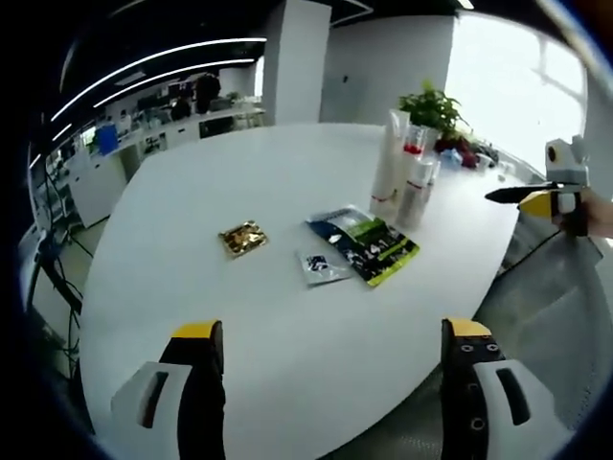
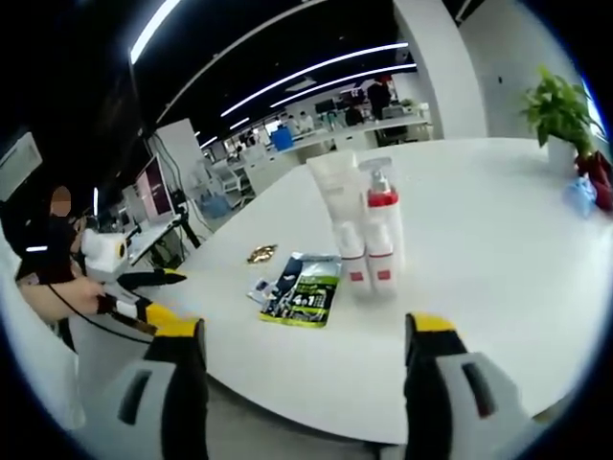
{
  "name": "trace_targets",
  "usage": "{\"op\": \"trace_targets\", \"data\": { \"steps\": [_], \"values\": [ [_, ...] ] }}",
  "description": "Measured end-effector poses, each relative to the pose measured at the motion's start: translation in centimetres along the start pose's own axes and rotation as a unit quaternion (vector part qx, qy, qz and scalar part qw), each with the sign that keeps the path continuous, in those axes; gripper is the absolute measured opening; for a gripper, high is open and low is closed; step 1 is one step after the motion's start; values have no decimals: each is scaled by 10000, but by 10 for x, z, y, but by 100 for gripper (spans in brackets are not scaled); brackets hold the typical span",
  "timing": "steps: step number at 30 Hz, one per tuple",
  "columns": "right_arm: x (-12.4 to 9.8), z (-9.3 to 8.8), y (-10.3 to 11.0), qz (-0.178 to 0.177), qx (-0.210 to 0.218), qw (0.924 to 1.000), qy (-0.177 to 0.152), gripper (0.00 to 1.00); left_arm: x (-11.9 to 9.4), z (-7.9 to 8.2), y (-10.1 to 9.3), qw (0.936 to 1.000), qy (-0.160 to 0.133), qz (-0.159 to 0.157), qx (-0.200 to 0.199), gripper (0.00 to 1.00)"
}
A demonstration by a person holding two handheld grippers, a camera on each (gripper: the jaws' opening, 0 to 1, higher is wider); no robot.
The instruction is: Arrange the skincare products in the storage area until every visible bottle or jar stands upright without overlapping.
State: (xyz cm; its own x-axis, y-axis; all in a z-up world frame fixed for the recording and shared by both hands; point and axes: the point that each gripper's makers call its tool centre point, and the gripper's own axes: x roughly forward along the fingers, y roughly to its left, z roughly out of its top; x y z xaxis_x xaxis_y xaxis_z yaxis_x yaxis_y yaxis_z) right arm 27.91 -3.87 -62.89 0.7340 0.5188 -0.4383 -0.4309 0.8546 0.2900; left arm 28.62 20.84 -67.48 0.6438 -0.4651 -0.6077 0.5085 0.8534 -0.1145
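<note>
Several white skincare tubes and bottles with red bands stand upright, close together, on the white table; the same group shows in the right gripper view. A gold sachet, a small grey sachet and a dark green-edged packet lie flat near them. My left gripper is open over the table's near edge, holding nothing. My right gripper is open too, short of the table edge. The right gripper appears beyond the table's right side, and the left gripper shows at the left.
A potted plant and small items stand at the table's far right end. The plant also shows in the right gripper view. Desks and monitors fill the room behind. A person's hand holds the left gripper.
</note>
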Motion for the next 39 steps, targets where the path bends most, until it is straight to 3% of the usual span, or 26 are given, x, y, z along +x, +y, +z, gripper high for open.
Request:
{"op": "trace_targets", "data": {
  "steps": [10,25,39],
  "values": [
    [0,0,0,-2,33,10000,13,86,10,-2,4,9998,163,-57,113,92],
    [2,-3,0,12,93,9999,110,86,46,11,18,9935,556,-426,899,91],
    [1,-3,-8,-162,185,9996,100,86,81,17,24,9789,1003,-921,1525,90]
  ]
}}
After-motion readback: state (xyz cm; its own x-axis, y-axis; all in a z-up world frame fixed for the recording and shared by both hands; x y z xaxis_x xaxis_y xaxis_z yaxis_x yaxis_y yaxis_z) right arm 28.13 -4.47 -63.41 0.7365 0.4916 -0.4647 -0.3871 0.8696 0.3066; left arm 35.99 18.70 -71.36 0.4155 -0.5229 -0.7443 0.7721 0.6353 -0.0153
